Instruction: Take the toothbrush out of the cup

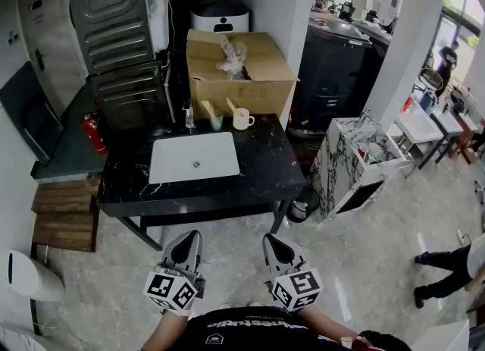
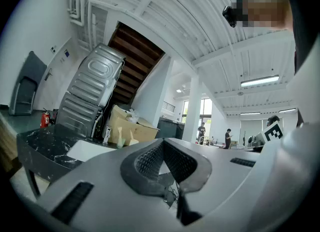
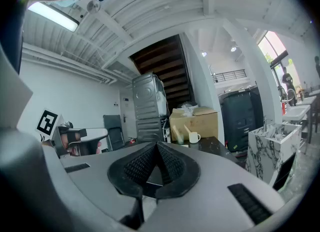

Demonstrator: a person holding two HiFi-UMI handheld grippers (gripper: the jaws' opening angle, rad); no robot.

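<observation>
A white mug point(image 1: 242, 120) stands at the back of the black marble table point(image 1: 265, 164) with a pale toothbrush point(image 1: 232, 105) leaning out of it. Left of it, a greenish glass cup point(image 1: 215, 121) holds a second brush point(image 1: 207, 108). Both cups show small and far in the left gripper view, the mug point(image 2: 133, 139) among them, and in the right gripper view, mug point(image 3: 193, 137) and glass point(image 3: 180, 137). My left gripper point(image 1: 188, 239) and right gripper point(image 1: 273, 240) hang side by side well short of the table's near edge, both shut and holding nothing. The left gripper point(image 2: 162, 144) and right gripper point(image 3: 156, 146) point level toward the table.
A white sink basin point(image 1: 195, 157) is set in the table, with a faucet point(image 1: 187, 115) behind it and a cardboard box point(image 1: 241, 73) beyond. A marble-patterned cabinet point(image 1: 347, 166) stands right, wooden pallets point(image 1: 64, 217) and a fire extinguisher point(image 1: 94, 133) left. A person's legs point(image 1: 447, 264) show at far right.
</observation>
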